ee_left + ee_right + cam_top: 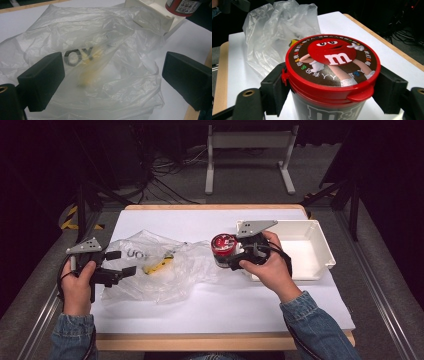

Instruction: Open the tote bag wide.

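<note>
Right hand-held gripper clamped on an M&M's candy tub, jaws pressed against either side just below the red lid. Tub held upright, above the white tabletop, just beside the left rim of a white plastic tray. Lid closed, printed with a red cartoon candy figure and a white letter m. In the left gripper view, tub's red base seen at top right, over the tray's corner.

Left hand-held gripper wide open, nothing between its jaws, pointing at a crumpled clear plastic bag. In its own view, black jaws standing well apart, one at each side of the bag, whether touching the film cannot be told. Bag lying on the tabletop between the two grippers, dark printed letters on its film. Inside the bag, a yellow item, blurred through the plastic, kind not clear. Bag's right edge near the tub, contact not clear from above.

Behind the tabletop, a white metal frame on the grey floor, cables nearby.
</note>
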The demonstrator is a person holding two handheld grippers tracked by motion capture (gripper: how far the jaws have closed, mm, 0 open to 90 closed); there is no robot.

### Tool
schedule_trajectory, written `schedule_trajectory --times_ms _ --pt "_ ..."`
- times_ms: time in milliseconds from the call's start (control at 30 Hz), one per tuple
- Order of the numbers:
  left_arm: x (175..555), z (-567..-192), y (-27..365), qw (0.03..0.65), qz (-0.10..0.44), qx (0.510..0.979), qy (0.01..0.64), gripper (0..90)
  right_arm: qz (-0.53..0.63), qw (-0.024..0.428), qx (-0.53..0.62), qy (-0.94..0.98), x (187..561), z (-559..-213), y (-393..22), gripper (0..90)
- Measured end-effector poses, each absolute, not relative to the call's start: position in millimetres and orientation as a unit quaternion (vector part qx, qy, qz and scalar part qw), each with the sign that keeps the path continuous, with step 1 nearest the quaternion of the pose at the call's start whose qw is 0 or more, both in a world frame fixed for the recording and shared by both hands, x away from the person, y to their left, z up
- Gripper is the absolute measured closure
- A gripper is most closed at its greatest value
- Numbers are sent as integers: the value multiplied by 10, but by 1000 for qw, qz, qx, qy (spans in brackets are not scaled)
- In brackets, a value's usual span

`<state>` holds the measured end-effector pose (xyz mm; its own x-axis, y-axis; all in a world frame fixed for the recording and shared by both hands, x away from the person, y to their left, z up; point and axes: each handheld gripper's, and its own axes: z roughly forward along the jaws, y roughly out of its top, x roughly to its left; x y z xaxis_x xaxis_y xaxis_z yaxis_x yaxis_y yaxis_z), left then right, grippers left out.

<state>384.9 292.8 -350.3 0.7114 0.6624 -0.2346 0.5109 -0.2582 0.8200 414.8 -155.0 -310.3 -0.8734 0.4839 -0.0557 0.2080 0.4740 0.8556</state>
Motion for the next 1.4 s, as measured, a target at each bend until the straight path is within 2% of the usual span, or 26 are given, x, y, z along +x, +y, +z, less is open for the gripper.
schedule_trajectory --times_ms 400,733,1067,1233,1400 --pt "3855 -3523 2986 484 76 783 383 47 476 151 229 836 4269 -3095 -1822 241" --pt "3835 -3532 3047 478 76 788 380 39 476 157 263 824 4560 -3100 -2179 242" --pt "3832 -3521 3028 476 72 792 376 37 467 168 281 822 4752 -3184 -2319 243" --pt "3834 -3520 3035 476 68 791 378 37 460 193 275 822 4865 -3268 -2374 244" --pt "3845 -3539 3033 474 65 793 377 38 451 190 281 826 4943 -3315 -2398 244"
